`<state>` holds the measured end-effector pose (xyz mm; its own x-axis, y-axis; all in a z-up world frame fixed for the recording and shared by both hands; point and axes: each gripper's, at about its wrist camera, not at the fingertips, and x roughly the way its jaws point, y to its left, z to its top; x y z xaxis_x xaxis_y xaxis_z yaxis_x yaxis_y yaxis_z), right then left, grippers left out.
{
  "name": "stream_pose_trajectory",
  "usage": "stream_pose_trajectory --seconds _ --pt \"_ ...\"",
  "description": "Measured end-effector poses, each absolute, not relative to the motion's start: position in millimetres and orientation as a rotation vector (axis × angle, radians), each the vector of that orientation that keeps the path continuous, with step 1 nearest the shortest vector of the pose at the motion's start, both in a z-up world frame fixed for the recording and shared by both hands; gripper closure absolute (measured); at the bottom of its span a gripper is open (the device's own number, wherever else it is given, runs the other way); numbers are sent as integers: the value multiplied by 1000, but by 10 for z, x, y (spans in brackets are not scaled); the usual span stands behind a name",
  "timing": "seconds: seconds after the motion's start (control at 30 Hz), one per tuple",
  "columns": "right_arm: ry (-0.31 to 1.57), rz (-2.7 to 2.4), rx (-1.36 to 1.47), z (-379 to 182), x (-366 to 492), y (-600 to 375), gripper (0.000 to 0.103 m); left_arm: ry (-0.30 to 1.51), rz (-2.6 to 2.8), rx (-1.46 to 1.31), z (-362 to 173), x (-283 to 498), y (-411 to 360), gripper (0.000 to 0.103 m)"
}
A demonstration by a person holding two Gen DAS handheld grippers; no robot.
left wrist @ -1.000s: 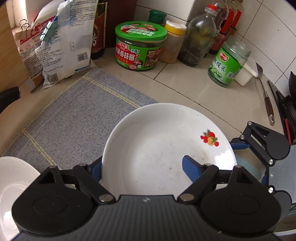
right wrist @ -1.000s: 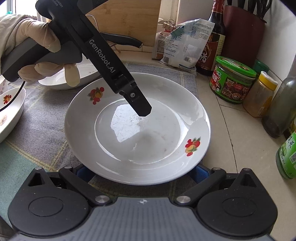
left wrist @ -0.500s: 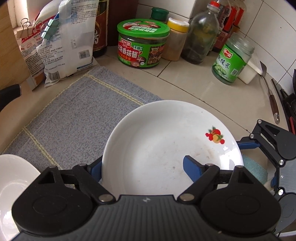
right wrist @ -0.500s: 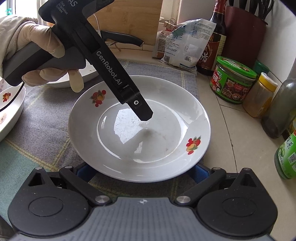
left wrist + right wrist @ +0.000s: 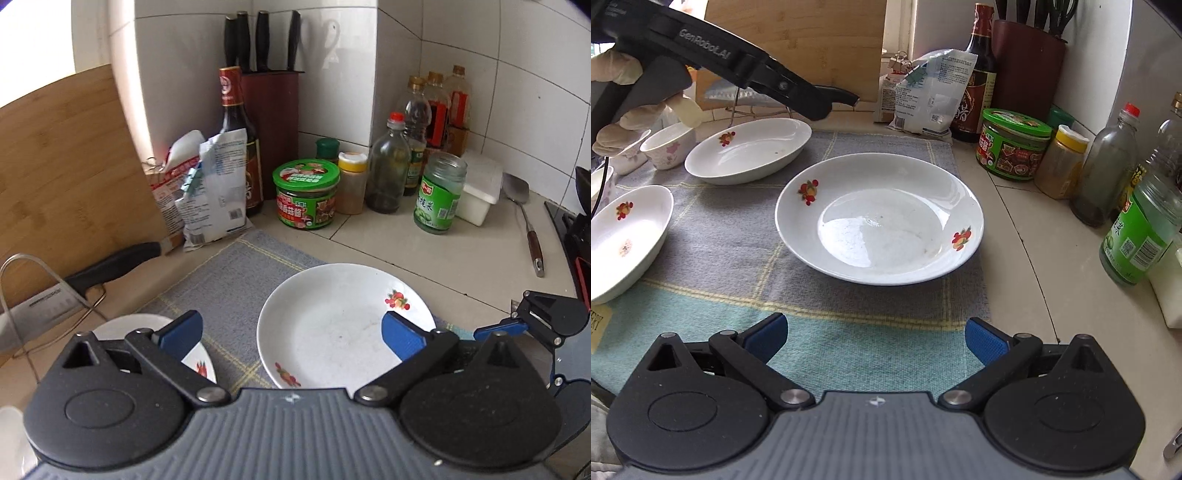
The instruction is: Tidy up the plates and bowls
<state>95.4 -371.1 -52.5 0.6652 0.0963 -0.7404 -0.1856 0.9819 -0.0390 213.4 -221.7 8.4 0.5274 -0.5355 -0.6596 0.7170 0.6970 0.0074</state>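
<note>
Left gripper (image 5: 291,330) stands with its blue pads wide apart and nothing between them, its jaws having just been opening, and it hangs above the near edge of the grey-and-teal checked cloth mat (image 5: 827,343) that covers this end of the counter (image 5: 1034,258). Right gripper (image 5: 874,338) is likewise spread open and empty, poised over the teal strip of the mat. Between and ahead of both sits the round white ceramic plate with red fruit decals (image 5: 882,221), flat on the mat near its right edge, touched by neither gripper. Two oval white dishes with the same fruit decal (image 5: 746,151) and (image 5: 624,236) lie toward the mat's left side, with small white cups (image 5: 666,149) beyond them. A green-lidded sauce jar (image 5: 1012,147), a yellow-capped spice jar (image 5: 1062,162) and bottles stand along the counter's back right corner, well clear of the plate. The plate is likely stiff, fairly heavy and brittle, and its glossy glaze looks slippery, so a pinch on the sloping well would probably slide. The raised rim is the sensible place to grip, one pad above and one beneath, on the side nearest the gripper, lifting level so it does not knock a neighbouring dish.
</note>
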Motion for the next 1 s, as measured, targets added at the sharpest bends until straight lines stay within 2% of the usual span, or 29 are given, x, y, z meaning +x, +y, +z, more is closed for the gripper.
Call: stream_pose_trajectory --seconds 0.27,0.63,1.0 --pt "771 335 -187 -454 827 -3376 0 734 -507 71 -88 1549 -1552 1" --pt "798 656 -288 -682 894 -2696 0 773 -175 10 -230 828 -840 1" --pt "797 791 -350 -817 987 -1995 0 835 -87 -28 -365 720 -270 1"
